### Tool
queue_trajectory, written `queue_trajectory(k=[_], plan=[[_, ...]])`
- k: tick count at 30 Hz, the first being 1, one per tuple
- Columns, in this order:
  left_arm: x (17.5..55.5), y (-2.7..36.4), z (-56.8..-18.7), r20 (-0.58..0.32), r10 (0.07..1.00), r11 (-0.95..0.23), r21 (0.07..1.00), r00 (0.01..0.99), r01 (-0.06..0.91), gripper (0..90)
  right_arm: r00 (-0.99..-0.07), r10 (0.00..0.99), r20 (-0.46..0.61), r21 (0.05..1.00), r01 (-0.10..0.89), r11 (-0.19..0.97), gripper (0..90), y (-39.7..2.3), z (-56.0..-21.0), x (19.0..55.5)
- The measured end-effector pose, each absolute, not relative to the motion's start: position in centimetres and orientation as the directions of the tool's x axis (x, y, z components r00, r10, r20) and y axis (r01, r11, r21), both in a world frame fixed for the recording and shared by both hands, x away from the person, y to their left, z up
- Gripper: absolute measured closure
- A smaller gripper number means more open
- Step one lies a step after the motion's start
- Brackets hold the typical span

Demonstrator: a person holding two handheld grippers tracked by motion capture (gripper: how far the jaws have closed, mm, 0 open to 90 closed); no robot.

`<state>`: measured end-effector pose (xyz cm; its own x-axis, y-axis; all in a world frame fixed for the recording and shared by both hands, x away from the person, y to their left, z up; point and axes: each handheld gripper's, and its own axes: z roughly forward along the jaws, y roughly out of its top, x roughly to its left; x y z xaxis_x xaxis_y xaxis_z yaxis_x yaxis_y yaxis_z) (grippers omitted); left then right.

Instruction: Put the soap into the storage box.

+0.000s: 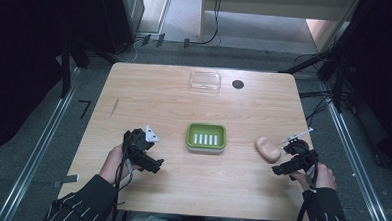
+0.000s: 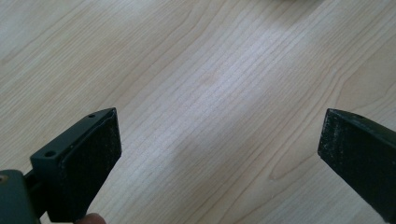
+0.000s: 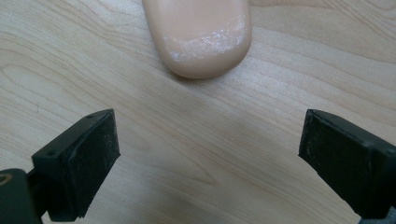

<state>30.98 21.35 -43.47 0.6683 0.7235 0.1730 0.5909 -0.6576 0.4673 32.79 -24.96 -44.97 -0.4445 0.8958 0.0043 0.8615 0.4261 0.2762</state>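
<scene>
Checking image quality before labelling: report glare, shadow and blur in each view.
High view: sharp table, dark surroundings, faint sheen on the clear lid. Right gripper view: glossy highlight on the soap, soft shadow under it. Left gripper view: pale glare across the wood, near jaws slightly soft.

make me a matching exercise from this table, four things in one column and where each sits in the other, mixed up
Things:
1. green soap dish
2. clear plastic lid
3. peach soap bar
4. left gripper

Places:
a. far edge of the table, beside a black round spot
b. table centre
c. near left, jaws open over bare wood
d. just ahead of the open right gripper

Pairs: 1-b, 2-a, 3-d, 4-c
</scene>
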Motion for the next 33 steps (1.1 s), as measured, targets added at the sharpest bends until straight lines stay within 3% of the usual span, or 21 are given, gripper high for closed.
queue_trajectory(k=[24,33], plan=[[30.9,21.3,-43.5,0.169,0.720,-0.659,0.467,0.673,0.589,0.1,-0.493,0.870,0.010,0.301,0.831,0.468,5.8,-24.1,-44.5,33.0],[30.9,21.2,-43.5,0.171,0.721,-0.661,0.463,0.672,0.591,0.2,-0.504,0.863,-0.032,0.294,0.820,0.490,5.8,-23.6,-44.2,33.3]])
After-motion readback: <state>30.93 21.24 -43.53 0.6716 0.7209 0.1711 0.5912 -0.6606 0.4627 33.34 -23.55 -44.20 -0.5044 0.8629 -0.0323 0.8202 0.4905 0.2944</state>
